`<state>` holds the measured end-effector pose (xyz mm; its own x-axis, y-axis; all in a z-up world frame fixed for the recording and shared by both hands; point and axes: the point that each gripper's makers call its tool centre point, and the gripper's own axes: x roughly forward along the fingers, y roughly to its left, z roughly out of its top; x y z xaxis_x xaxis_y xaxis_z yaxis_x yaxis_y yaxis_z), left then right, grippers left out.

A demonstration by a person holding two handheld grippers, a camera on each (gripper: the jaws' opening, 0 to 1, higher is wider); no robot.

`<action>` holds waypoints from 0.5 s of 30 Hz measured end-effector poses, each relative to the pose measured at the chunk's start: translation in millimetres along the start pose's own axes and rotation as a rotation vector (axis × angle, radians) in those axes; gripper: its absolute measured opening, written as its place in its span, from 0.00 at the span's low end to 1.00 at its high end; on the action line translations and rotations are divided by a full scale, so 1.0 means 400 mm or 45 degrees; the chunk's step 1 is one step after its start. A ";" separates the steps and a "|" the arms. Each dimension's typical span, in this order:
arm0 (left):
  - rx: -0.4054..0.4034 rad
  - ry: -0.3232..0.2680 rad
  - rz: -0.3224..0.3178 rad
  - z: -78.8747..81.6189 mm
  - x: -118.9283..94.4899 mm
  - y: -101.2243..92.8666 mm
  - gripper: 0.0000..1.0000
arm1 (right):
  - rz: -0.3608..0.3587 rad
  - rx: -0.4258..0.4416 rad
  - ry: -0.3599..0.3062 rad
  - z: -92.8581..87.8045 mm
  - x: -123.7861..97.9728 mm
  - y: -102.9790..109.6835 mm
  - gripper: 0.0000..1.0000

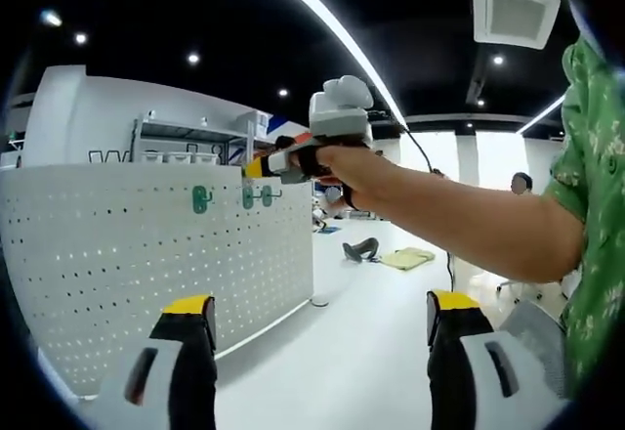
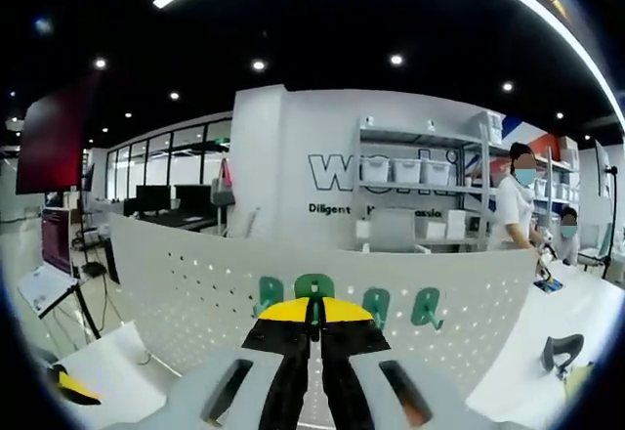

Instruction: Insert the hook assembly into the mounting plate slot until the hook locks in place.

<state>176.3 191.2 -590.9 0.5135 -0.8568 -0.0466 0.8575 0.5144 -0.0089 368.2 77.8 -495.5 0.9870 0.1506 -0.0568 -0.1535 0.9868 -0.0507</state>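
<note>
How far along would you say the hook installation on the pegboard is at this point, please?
Several green plastic hooks already hang on the white perforated pegboard panel. The right gripper is closed on another green hook at the panel. Whether it has locked cannot be told. The left gripper waits open, holding nothing.

Even, bright indoor lighting; strong fisheye curvature in both views.
Light comes from a long white ceiling strip light (image 1: 332,21) and small round recessed spotlights (image 2: 258,64) against a dark ceiling. The white perforated metal panel (image 1: 146,254) is evenly lit without glare. Straight edges bow towards the rims. Distant shelving appears soft; shadows are faint.
</note>
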 end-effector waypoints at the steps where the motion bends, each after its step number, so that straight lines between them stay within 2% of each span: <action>1: -0.001 -0.003 0.001 0.001 0.000 0.002 0.91 | -0.004 -0.001 0.001 -0.004 0.008 -0.001 0.01; 15: -0.003 -0.006 0.008 0.003 -0.009 0.023 0.90 | -0.045 0.093 -0.012 -0.028 0.067 -0.018 0.01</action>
<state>182.4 198.9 -589.8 0.5192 -0.8536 -0.0421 0.8541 0.5200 -0.0107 395.3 74.0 -507.8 0.9922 0.1160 -0.0466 -0.1151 0.9931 0.0208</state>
